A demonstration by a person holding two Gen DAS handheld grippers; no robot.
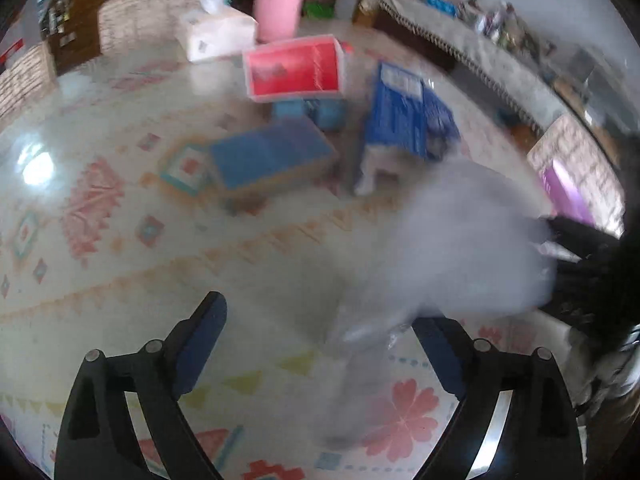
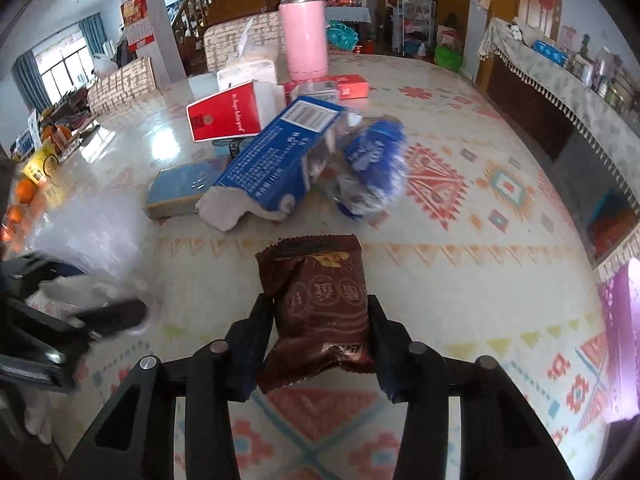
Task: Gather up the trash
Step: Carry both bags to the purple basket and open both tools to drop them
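**Right tongs grip a brown snack wrapper; left tongs stand wide beside a clear bag**

While the right tongs [image 2: 320,332] press their two dark fingers against the sides of a brown snack wrapper [image 2: 316,308], the packet sits low in the centre of the right wrist view, its crimped top edge pointing up the frame. The wrapper is above a glossy counter [image 2: 460,280] covered in a pale cloth with pink, orange and teal patterns.

Higher in that view, around the middle of the frame, lies a loose pile: a blue carton [image 2: 272,160] with a torn open end, a crumpled blue and clear plastic wrapper [image 2: 368,164] just to its right, a flat blue box [image 2: 180,192] to its left, and a red box [image 2: 224,116] behind. A pink bottle [image 2: 302,36] stands upright at the top centre, with a white tissue pack [image 2: 248,70] beside it. Oranges [image 2: 24,196] show at the left edge.

Seen from the left wrist, the left tongs [image 1: 320,356] are spread wide, with nothing pressed between the pads. A blurred, filmy clear plastic bag [image 1: 460,240] fills the lower right of that frame, its lower edge trailing down between the fingers. The picture is too smeared to tell whether it touches them. The same tongs appear at the lower left of the right wrist view, next to the bag.
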